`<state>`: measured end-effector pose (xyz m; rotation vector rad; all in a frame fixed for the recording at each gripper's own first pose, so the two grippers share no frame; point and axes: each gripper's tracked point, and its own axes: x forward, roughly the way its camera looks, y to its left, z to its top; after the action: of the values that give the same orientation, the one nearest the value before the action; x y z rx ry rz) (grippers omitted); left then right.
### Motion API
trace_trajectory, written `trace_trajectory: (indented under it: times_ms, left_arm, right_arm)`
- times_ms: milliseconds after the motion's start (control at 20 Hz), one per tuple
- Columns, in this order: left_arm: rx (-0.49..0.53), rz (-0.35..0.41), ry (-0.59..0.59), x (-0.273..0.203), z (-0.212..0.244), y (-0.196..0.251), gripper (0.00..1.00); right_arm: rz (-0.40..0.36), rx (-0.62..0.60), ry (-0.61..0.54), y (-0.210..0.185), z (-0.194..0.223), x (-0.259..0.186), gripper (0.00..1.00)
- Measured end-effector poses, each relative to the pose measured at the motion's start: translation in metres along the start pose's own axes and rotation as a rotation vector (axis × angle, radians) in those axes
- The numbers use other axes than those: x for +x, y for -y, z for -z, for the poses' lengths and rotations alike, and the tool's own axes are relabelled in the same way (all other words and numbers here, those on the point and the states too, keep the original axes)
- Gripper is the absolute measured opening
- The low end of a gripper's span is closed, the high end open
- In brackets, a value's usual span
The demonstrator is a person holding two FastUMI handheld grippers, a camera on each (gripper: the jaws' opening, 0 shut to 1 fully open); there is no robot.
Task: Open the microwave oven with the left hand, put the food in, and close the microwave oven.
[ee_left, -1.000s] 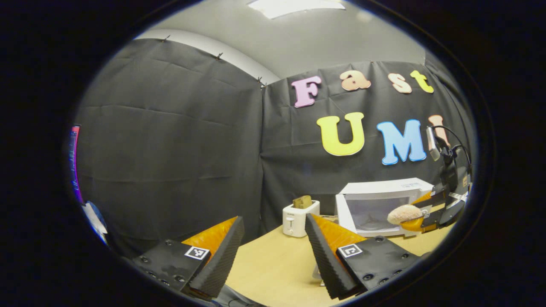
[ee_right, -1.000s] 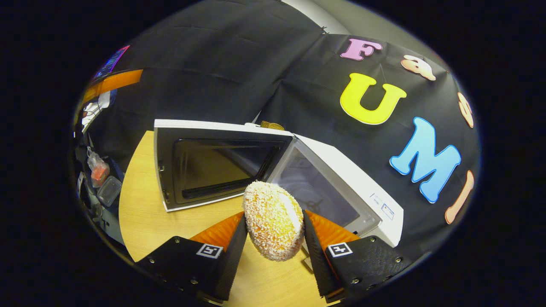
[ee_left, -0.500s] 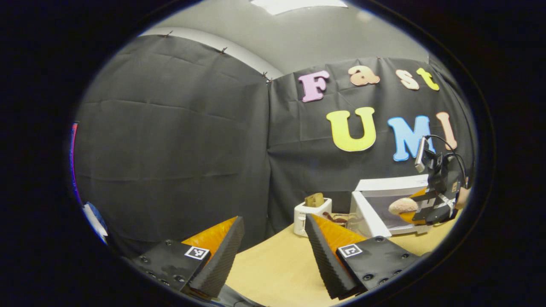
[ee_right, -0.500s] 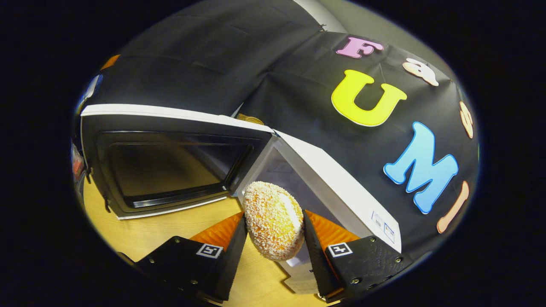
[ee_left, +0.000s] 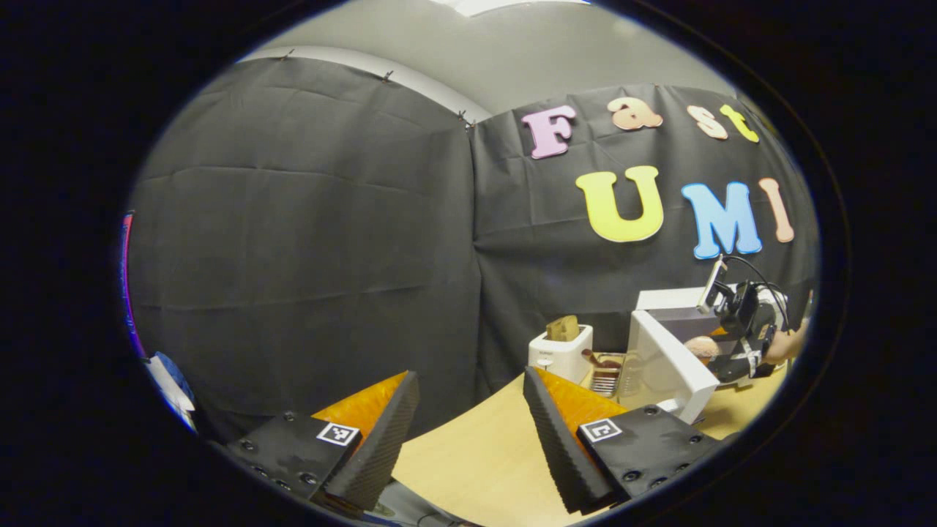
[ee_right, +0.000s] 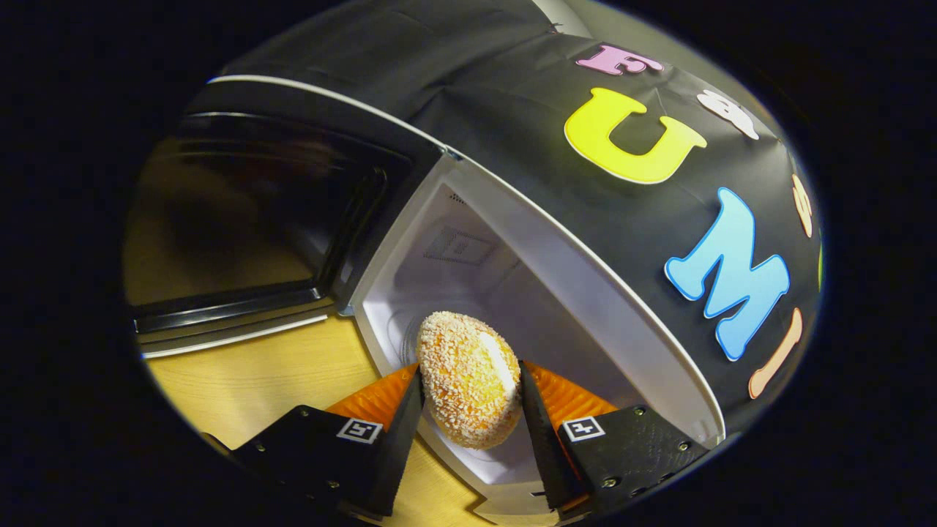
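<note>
In the right gripper view my right gripper is shut on a round crumb-coated bun, held at the mouth of the white microwave. Its door is swung open to the left, and the pale inside with a glass turntable lies right behind the bun. In the left gripper view my left gripper is open and holds nothing, low over the wooden table, well back from the microwave. Far off at the right edge there, the other gripper pushes the bun into the opening, with a hand behind it.
A white toaster with a slice of bread in it stands left of the microwave. Between them sits a clear container with something brown inside. Black cloth walls close the booth on the left and behind.
The right gripper has carried the bun forward from in front of the microwave to its opening. The left gripper's view has turned left, so the microwave sits farther right and smaller.
</note>
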<state>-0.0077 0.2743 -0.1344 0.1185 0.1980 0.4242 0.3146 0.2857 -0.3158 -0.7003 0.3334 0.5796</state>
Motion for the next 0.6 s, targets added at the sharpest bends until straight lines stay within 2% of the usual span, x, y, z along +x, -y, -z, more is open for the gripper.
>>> trace_trajectory:
  times_ms: [300,500,550,600]
  left_arm:
    - [0.003,0.004,-0.026,0.009,0.01,0.002,0.94]
    - [0.003,0.033,-0.027,0.018,0.014,0.015,0.94]
    - [0.003,0.042,-0.028,0.019,0.014,0.019,0.94]
    - [0.003,0.053,-0.026,0.021,0.016,0.025,0.94]
  right_arm:
    - [-0.005,-0.014,-0.071,-0.007,0.025,0.026,0.77]
    - [-0.011,-0.011,-0.073,-0.008,0.024,0.02,0.82]
    - [-0.01,0.007,-0.061,-0.007,0.019,0.012,0.84]
    - [-0.005,0.031,-0.058,-0.006,0.019,0.012,0.92]
